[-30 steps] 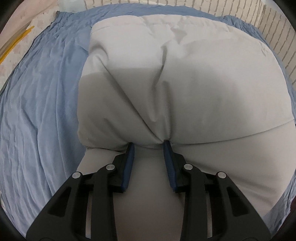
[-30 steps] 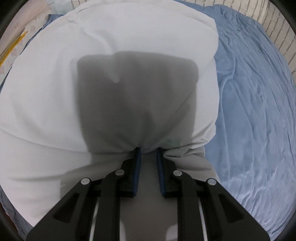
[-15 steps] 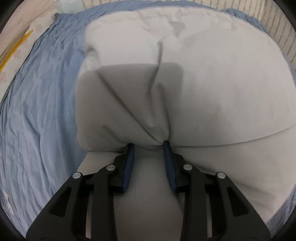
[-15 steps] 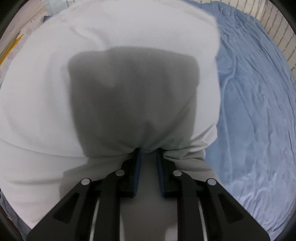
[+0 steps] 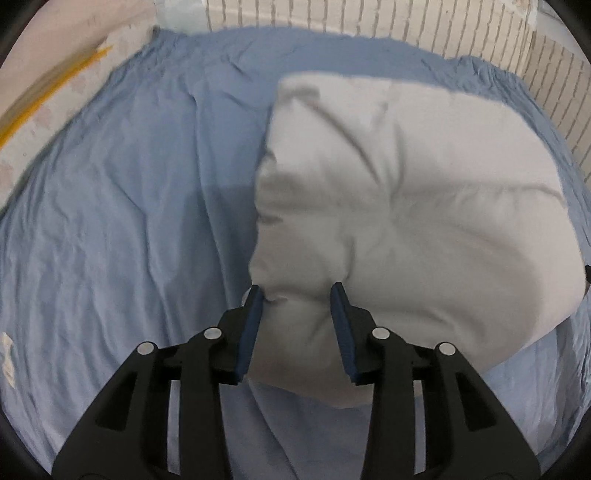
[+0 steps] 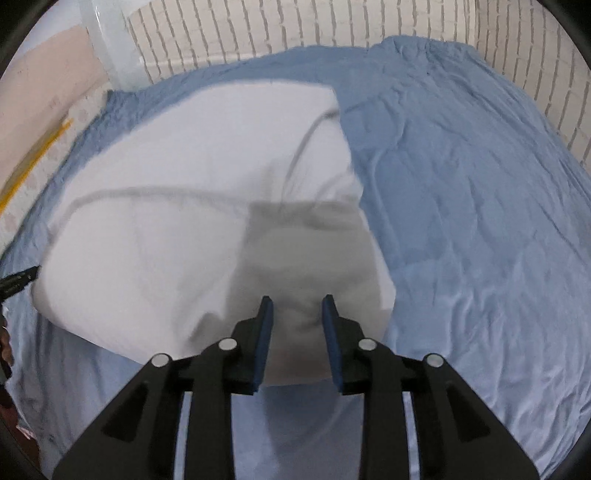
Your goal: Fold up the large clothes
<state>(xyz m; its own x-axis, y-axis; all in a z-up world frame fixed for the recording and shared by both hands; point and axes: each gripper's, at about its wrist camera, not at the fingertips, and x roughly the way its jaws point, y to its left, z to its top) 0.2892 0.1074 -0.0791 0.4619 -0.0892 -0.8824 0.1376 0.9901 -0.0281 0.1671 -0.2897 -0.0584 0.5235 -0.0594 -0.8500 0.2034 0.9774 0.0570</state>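
A white padded garment (image 5: 406, 221), bulky and quilted, lies folded into a thick bundle on the blue bed sheet (image 5: 129, 221), toward the far half of the bed and short of the white brick wall (image 6: 332, 26). The step in hand appears to be the release after a fold has been laid over. The left gripper (image 5: 297, 295) has just been opening its jaws; they stand at a moderate gap with the bundle's near left corner bulging between them, and whether the pads press it cannot be told. The right gripper (image 6: 297, 304) has likewise just been opening, its jaws narrowly parted about the near right corner, the fabric apparently loose. The next move calls for drawing both grippers clear without dragging the corners, then judging whether a further fold or smoothing is needed. Open sheet lies on both sides of the bundle and along its near edge; the far edge has less room before the wall.
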